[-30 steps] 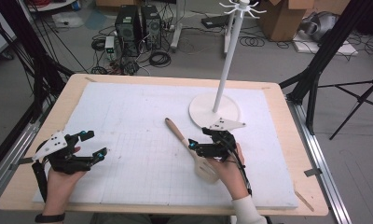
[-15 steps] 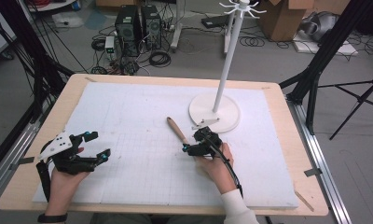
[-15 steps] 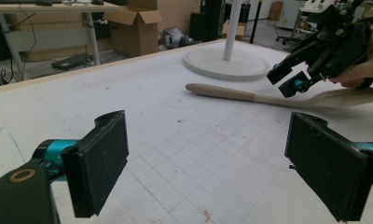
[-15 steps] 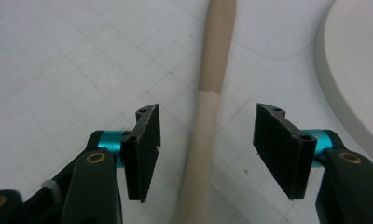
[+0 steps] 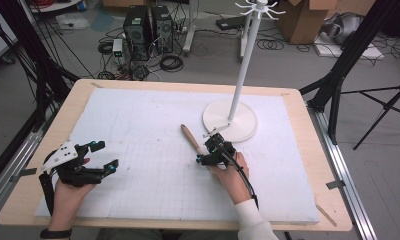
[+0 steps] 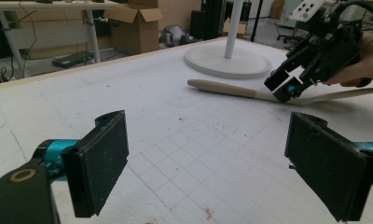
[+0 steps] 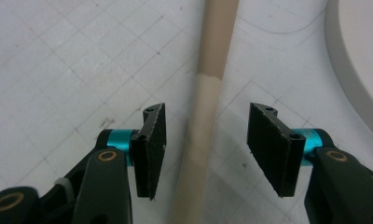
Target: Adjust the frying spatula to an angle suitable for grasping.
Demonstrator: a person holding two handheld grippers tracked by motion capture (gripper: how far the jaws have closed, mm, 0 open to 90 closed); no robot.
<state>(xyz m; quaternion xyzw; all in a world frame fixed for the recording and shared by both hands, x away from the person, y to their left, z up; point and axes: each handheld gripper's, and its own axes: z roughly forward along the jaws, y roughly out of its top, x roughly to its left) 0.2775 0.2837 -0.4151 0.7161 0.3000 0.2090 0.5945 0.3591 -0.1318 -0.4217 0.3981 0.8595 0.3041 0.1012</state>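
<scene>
Apparently done: nothing gripped.
Right gripper [image 7: 202, 140]: spread astride wooden utensil [image 7: 208, 93].
Left gripper [image 6: 222, 163]: spread, idle.
Left: closing, lifting.

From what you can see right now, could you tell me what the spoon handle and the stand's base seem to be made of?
The spoon handle looks like unfinished wood: matte tan, darker toward its end, no gloss. The stand's base looks like white-painted metal or plastic: smooth, uniform, with a slight sheen; the pictures cannot settle which.

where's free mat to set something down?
Free: the mat from the left gripper up to the far edge, and the near strip between the hands. Crowded: the right gripper open around the wooden spoon, beside the stand.
</scene>
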